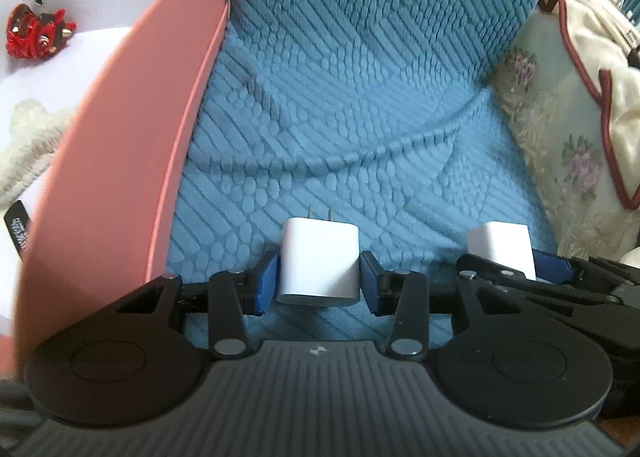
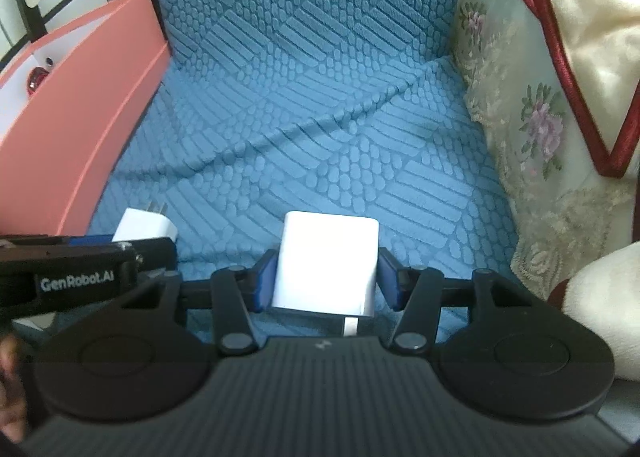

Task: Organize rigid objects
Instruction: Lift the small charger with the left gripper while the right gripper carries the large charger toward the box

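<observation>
Two chargers, two grippers, one box waiting.

The left gripper (image 1: 319,277) pinches a white plug adapter (image 1: 318,263) between its blue pads, prongs pointing away from the jaws over the blue textured sofa cover (image 1: 340,117). The right gripper (image 2: 327,277) has a second white charger block (image 2: 328,261) between its jaws; the pads look pressed to its sides. The pink box (image 1: 120,137), to the left of both sets of jaws, already contains a red trinket (image 1: 36,33), so it is probably where both are headed.
</observation>
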`<state>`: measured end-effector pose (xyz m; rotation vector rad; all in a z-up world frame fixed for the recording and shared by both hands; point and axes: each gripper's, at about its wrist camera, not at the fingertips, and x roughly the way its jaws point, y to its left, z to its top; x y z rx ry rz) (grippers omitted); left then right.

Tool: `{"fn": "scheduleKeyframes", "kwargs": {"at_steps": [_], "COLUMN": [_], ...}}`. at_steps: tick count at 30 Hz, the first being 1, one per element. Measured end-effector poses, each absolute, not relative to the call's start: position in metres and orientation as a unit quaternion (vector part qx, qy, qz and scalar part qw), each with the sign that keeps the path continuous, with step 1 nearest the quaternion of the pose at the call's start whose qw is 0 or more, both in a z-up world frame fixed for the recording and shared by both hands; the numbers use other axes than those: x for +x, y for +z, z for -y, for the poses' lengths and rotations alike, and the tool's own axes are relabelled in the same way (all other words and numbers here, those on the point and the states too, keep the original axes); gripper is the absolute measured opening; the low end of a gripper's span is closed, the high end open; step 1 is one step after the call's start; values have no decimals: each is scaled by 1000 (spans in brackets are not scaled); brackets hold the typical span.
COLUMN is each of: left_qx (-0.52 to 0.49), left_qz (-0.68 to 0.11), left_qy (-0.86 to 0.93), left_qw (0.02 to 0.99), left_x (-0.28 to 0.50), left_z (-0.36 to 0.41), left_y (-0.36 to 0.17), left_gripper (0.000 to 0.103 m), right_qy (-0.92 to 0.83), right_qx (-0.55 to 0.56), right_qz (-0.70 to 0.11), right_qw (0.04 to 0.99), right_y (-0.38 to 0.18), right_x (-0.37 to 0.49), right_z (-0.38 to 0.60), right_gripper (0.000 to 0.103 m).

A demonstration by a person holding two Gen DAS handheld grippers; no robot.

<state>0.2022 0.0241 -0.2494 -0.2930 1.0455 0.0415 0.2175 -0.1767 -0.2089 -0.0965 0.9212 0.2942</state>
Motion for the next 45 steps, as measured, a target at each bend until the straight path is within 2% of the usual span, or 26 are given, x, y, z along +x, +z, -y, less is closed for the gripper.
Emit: {"fn": "scheduleKeyframes", "kwargs": {"at_steps": [9,17,29,45], "left_qx": [-160,-153,-161,-190], "left_qz": [-467,-433,-420,-369], "left_qy": [14,3,-8,67], "left_qw": [870,888,893,907], "left_x": [183,160,115,51], "left_z": [-21,-16,-14,-110], "left_y": [-204,-137,-94,-50], "left_gripper": [49,49,49,49], "right_qy": [157,171,174,276], "right_qx": [-43,-27,-7,-38], "right_qz": [-418,-403,-371,-326], "right_qw": [894,899,912,903], "right_y": [-164,-123,-78,-37], "right_x": [201,164,117,84], "right_z": [187,203,209,122], "right_gripper": [55,55,55,55]}}
